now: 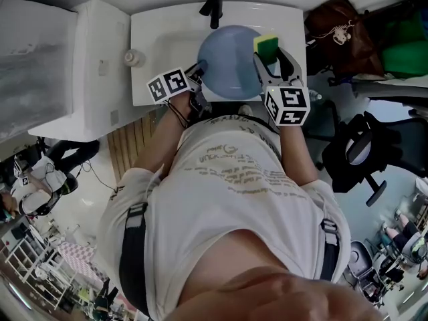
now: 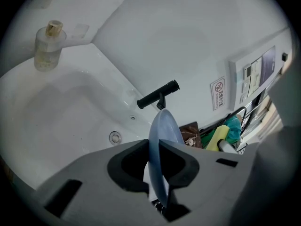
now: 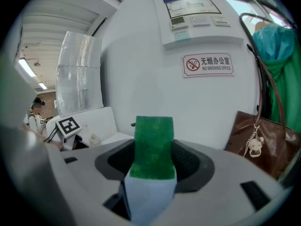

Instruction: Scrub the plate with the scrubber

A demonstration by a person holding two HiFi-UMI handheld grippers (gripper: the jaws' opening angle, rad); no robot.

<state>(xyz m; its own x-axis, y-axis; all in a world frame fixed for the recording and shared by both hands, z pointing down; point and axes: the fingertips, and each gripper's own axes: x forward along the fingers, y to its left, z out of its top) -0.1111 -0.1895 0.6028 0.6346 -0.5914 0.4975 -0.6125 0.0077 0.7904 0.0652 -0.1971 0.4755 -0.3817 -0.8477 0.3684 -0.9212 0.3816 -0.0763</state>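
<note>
Centre-left in the head view, we are pinching the blue plate [image 1: 227,65] by its rim in the left gripper [image 1: 199,69] over the white sink [image 1: 157,42]. To the right, the right gripper [image 1: 271,62] is squeezing the soft green-and-yellow scrubber [image 1: 265,44] at the plate's upper-right edge. We are judging the plate stiff, light and probably slippery, so best held at the rim.

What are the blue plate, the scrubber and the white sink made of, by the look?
The plate: probably plastic, thin edge, smooth matte pale blue. The scrubber: yellow foam with a coarse green scouring face. The sink: likely glazed ceramic, glossy white with soft highlights.
</note>
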